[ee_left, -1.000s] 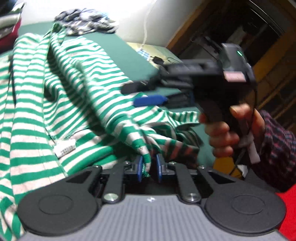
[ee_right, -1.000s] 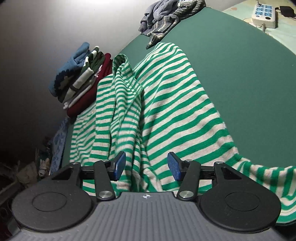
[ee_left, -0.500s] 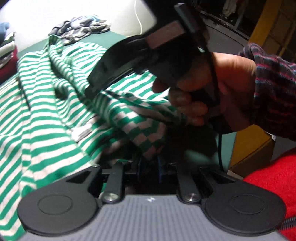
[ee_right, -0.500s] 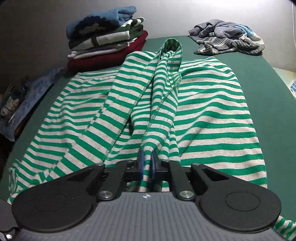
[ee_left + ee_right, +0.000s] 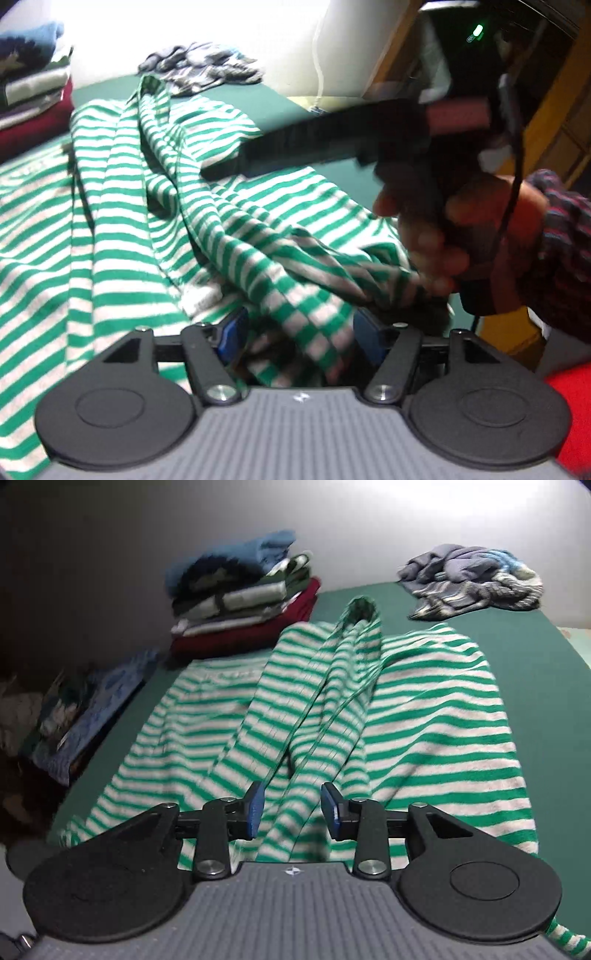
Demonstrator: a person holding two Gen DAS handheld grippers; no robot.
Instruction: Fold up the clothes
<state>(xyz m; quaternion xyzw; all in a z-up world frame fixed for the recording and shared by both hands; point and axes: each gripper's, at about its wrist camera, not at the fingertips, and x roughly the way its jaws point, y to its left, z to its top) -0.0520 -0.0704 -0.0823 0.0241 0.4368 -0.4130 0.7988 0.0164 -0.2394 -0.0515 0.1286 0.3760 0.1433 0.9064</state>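
A green-and-white striped shirt (image 5: 424, 720) lies spread and rumpled on the green surface (image 5: 535, 672), with a long fold running up its middle. My right gripper (image 5: 293, 808) hangs low over the near end of that fold. Its jaws are opening, and the cloth lies between the blue pads (image 5: 255, 808) without being pinched. In the left wrist view the same shirt (image 5: 110, 221) bunches toward my left gripper (image 5: 299, 332). Those jaws are opening too, with a loose bunch of stripes between the pads. A person's hand (image 5: 443, 236) holds the right gripper just above this bunch.
A stack of folded clothes (image 5: 243, 602) stands at the back left, and a heap of grey-blue unfolded clothes (image 5: 472, 579) lies at the back right. A blue patterned item (image 5: 92, 709) sits off the left edge. Red cloth (image 5: 569, 398) shows at the lower right.
Half a second ago both grippers were shut on folds of the striped shirt. Both pairs of jaws have since spread, and the cloth sits loose between them. The right gripper has rolled level.
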